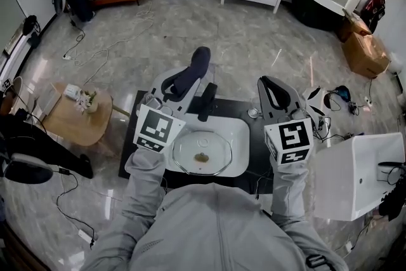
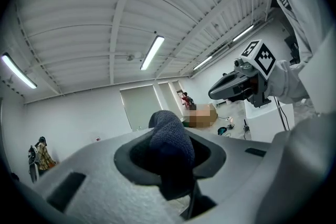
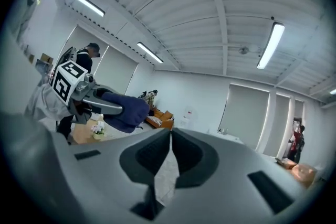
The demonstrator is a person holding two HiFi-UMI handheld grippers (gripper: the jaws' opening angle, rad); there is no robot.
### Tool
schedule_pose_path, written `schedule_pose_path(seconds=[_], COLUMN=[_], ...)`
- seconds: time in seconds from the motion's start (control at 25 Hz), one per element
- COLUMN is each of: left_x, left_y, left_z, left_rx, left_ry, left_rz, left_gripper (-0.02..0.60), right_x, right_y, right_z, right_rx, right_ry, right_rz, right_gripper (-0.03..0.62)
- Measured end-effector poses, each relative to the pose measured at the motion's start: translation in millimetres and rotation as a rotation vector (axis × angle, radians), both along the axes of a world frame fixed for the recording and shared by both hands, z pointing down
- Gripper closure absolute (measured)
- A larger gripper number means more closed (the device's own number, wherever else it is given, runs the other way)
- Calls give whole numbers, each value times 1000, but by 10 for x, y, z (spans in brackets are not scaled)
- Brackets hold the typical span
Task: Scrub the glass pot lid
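Glass pot lid (image 1: 202, 152) lies flat in a shallow white basin (image 1: 240, 130) on a dark worktop (image 1: 134, 143), directly in front of the person. A small brown spot shows at the lid's middle; whether that is a knob or dirt cannot be told.

Both grippers are held up above the basin's far edge, pointing up and away, and neither touches the lid. The left gripper (image 2: 170, 157) is clamped on a dark blue cloth (image 2: 170, 136), which sticks out past its jaws. The right gripper (image 3: 170, 139) has its jaws pressed almost together with nothing between them.

With the cloth in the gripper and clear of the glass, this scene fits either a moment just ahead of a scrubbing pass or a lift-off after one. Any scrubbing from here would call for tipping the left gripper downward so the cloth meets the glass. The smooth lid may well slide in the basin, so the right gripper would likely have to steady its rim.
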State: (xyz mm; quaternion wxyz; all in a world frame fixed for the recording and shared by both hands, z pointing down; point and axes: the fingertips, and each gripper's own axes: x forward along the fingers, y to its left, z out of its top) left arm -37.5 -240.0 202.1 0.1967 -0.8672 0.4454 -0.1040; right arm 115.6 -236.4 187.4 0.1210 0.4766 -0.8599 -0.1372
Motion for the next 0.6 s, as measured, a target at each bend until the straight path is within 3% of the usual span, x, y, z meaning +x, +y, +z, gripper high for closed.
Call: schedule_pose_path(seconds=[0.6], left_x=[64], left_y=[-9], left_z=[-83], left_rx=[25], left_ry=[-10], left_rz=[32], left_gripper=[468], right_x=[73], right_y=[-55], right_z=[-24], right_rx=[4], right_ry=[-15], right_rz=[9], right_gripper=[560])
